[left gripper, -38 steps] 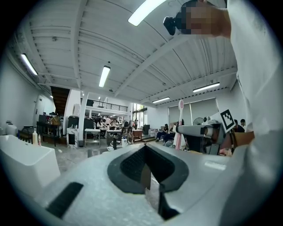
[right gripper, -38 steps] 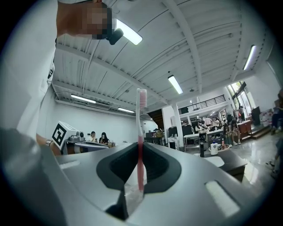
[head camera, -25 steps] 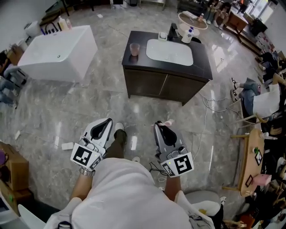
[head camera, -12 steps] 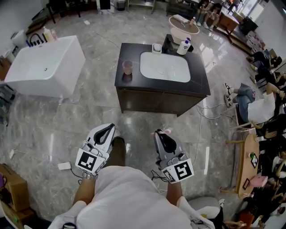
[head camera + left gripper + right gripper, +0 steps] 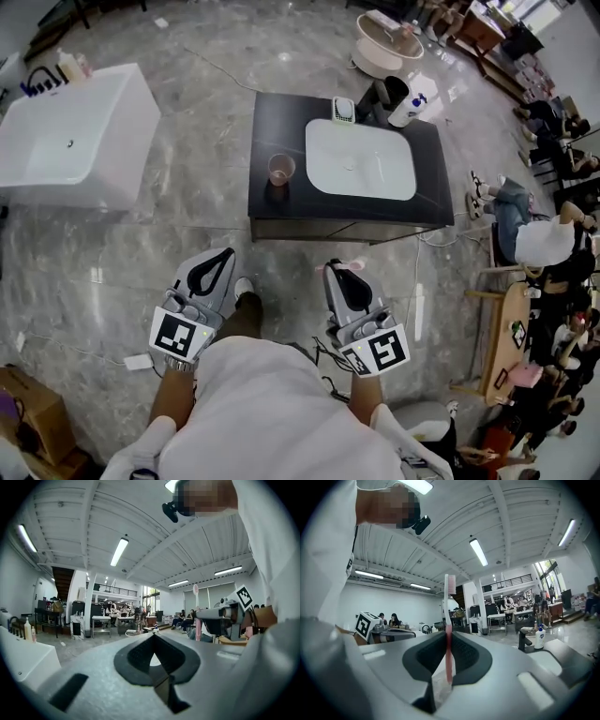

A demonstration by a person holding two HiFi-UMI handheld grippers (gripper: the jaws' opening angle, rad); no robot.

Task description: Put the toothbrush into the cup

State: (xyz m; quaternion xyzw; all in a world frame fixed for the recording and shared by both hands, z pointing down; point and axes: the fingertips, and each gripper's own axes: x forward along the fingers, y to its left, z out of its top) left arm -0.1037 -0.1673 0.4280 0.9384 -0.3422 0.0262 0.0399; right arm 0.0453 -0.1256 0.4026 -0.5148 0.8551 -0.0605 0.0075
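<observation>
A pink cup [image 5: 280, 169] stands on the left part of the black vanity top [image 5: 272, 122], beside the white sink [image 5: 361, 159]. My right gripper [image 5: 337, 268] is held low in front of the vanity, shut on the pink toothbrush [image 5: 352, 266]. In the right gripper view the toothbrush [image 5: 449, 620] stands upright between the jaws of the right gripper [image 5: 447, 637], bristle head on top. My left gripper [image 5: 225, 255] is level with it on the left, shut and holding nothing. The left gripper view shows the left gripper [image 5: 153, 637] with its jaw tips together.
A white bathtub [image 5: 66, 141] stands to the left of the vanity. A soap bottle [image 5: 412, 98], a black faucet [image 5: 389, 92] and a soap dish [image 5: 343, 110] sit behind the sink. People sit at the right, and cables [image 5: 441, 220] lie on the floor there.
The vanity has drawn nearer and now sits squarely ahead as the person walked up. Both grippers keep their pose, the right still holding the toothbrush.
</observation>
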